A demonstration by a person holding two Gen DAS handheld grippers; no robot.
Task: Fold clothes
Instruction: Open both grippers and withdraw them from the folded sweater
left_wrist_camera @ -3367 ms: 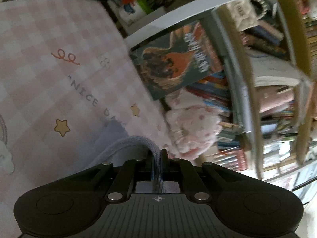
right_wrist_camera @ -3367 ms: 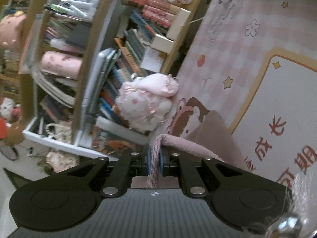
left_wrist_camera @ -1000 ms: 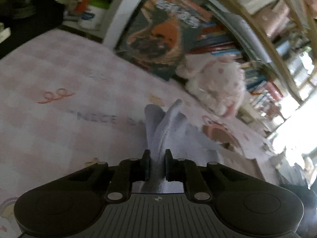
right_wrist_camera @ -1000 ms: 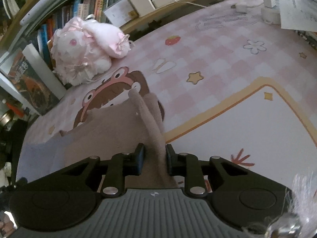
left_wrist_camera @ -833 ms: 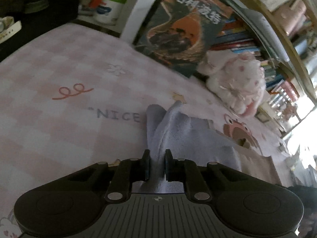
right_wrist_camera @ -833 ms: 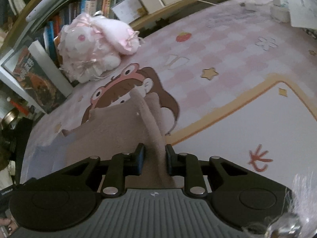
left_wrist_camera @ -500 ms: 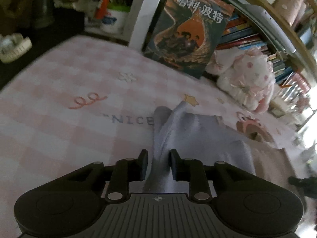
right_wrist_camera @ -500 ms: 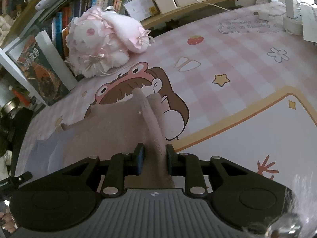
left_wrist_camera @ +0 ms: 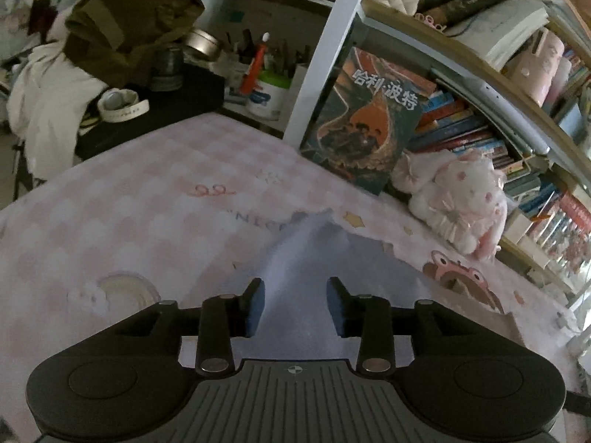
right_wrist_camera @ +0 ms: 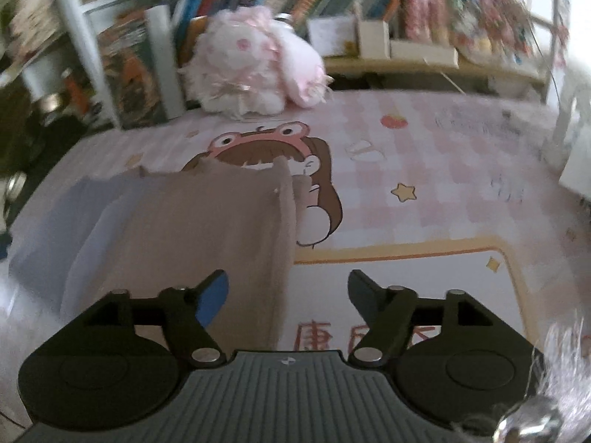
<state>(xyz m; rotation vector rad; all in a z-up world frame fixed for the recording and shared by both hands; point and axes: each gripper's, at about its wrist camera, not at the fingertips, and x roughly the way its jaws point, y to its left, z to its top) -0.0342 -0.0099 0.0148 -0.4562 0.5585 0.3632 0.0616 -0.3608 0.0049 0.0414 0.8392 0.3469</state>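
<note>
Now both of your tools are letting go: the left gripper [left_wrist_camera: 295,304] has its jaws opening with the lilac end of the garment [left_wrist_camera: 310,258] lying loose between them, and the right gripper [right_wrist_camera: 288,295] has its jaws spreading wide around the taupe edge [right_wrist_camera: 284,229], neither pair pressing cloth. You have one two-tone garment, flat on the pink checked counter [right_wrist_camera: 424,170], stretching straight ahead of each tool, its long axis running between your two hands. Behind it sit one plush toy [right_wrist_camera: 255,62] and one upright book [left_wrist_camera: 369,122].
</note>
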